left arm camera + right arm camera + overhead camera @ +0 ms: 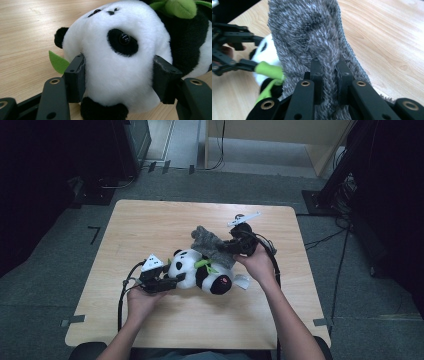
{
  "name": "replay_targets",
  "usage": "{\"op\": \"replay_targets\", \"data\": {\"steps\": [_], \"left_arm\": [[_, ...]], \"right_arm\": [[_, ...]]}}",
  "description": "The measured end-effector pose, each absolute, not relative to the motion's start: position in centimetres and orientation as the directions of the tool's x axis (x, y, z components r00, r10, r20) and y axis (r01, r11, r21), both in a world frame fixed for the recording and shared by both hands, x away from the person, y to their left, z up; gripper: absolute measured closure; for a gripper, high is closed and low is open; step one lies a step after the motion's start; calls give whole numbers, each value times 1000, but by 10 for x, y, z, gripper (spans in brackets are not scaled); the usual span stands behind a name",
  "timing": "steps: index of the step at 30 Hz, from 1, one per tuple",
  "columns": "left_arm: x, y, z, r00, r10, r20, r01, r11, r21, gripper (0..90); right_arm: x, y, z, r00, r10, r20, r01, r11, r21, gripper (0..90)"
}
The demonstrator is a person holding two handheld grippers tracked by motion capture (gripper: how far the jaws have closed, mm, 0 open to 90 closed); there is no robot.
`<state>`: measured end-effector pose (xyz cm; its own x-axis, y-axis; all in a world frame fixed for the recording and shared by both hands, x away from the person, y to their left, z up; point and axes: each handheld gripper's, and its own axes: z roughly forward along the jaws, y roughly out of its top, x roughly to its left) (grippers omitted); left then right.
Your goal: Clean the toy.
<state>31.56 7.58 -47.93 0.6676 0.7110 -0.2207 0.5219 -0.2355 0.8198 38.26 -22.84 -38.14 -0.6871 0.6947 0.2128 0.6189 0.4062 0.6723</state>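
2 grips: left hand-held gripper (pixel 117 77) squeezes round plush panda (pixel 125 50); right hand-held gripper (pixel 329 75) pinches shaggy grey cloth (pixel 312 32).

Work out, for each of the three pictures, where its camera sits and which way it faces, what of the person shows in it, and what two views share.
High view: above the person's side, facing forward and down on the table; both forearms, left gripper and right gripper show.
Left gripper view: rides the left gripper, facing along its jaws clamped on the toy panda.
Right gripper view: rides the right gripper, facing along jaws pinching the grey fuzzy cloth; fingers of the left hand show.
Shared: both gripper views show the panda's green leaves.
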Motion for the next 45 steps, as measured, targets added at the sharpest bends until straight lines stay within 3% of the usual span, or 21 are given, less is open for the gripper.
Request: {"op": "replay_targets", "data": {"steps": [14,25,45], "left_arm": [[317,74,-475,661,717,-221,538,-248,806,373],[316,73,-475,663,718,-212,539,-262,800,375],[316,76,-476,682,701,-209,528,-273,804,376]], "right_arm": [[329,-233,-352,-751,635,181,531,418,737,801],[294,-235,-370,-762,616,203,528,408,745,800],[291,-262,-400,-709,685,169,550,387,740,793]]}}
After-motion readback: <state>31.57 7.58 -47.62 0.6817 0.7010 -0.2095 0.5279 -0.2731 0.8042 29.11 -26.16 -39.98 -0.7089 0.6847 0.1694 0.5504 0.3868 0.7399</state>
